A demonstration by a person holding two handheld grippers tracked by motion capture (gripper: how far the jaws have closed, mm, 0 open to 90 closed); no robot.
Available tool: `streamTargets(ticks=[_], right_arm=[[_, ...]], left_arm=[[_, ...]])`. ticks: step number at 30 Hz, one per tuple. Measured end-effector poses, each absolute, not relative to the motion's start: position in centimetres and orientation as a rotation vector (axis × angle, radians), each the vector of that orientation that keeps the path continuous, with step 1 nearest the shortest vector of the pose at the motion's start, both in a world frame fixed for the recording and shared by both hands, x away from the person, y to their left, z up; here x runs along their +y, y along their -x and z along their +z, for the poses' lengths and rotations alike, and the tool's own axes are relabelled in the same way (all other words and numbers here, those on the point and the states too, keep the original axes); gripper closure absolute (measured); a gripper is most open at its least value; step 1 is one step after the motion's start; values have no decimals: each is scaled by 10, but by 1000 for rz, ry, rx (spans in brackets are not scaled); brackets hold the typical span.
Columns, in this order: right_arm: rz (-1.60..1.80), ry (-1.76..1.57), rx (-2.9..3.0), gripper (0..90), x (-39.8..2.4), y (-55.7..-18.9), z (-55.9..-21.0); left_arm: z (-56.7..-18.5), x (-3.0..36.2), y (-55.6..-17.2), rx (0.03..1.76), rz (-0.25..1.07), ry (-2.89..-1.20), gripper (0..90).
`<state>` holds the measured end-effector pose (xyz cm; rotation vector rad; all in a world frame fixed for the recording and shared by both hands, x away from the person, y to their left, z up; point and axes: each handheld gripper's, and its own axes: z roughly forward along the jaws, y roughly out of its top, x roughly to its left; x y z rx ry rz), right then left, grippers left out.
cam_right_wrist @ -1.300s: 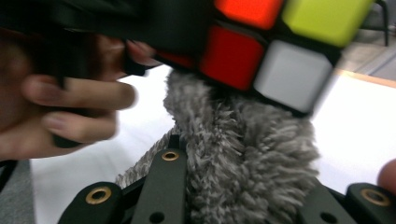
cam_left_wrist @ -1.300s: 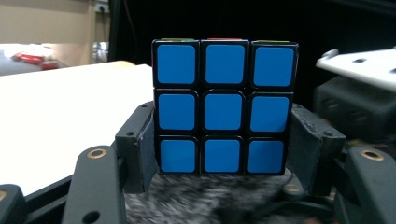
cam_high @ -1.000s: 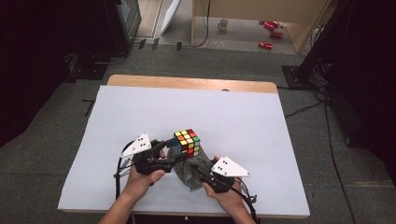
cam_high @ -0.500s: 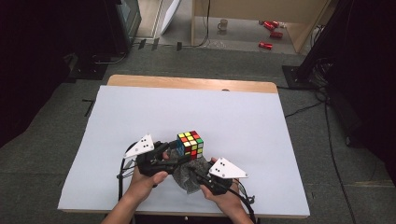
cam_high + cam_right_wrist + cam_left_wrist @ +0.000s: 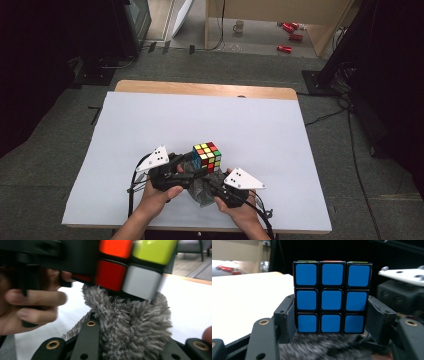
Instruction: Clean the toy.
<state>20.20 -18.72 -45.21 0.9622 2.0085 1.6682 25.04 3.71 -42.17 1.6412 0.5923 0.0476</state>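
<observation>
A Rubik's cube [image 5: 207, 156] is held just above the white table sheet near its front edge, with my left gripper [image 5: 194, 165] shut on it. In the left gripper view the all-blue face of the cube [image 5: 332, 298] faces the camera, with a pad [image 5: 290, 320] pressed on each side. My right gripper [image 5: 207, 186] is shut on a grey fluffy cloth [image 5: 200, 191] bunched right under the cube. In the right gripper view the cloth [image 5: 132, 322] touches the underside of the cube [image 5: 125, 267], whose red, white and yellow-green tiles show.
The white sheet [image 5: 150, 125] covers the table, and a strip of bare wood [image 5: 200, 89] shows along the far edge. On the floor beyond lie a mug [image 5: 239, 26] and red cans [image 5: 290, 31]. Black stands flank the table.
The cube and my left gripper have drifted slightly to the right, closer over the cloth. My right gripper has stayed put.
</observation>
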Motion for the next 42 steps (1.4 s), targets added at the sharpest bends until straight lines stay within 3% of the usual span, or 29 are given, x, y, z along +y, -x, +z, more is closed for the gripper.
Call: streamTargets(ticks=[14, 30, 42], right_arm=[[1678, -992, 1976, 778, -198, -205, -450], [1694, -969, 2009, 780, -196, -204, -450], [1598, -1066, 1873, 776, -235, -214, -440]], left_arm=[[-420, 42, -252, 600, 8, -1621, 351], [-422, 48, -256, 627, 89, -1643, 351], [-420, 61, -260, 643, 117, -1633, 351]])
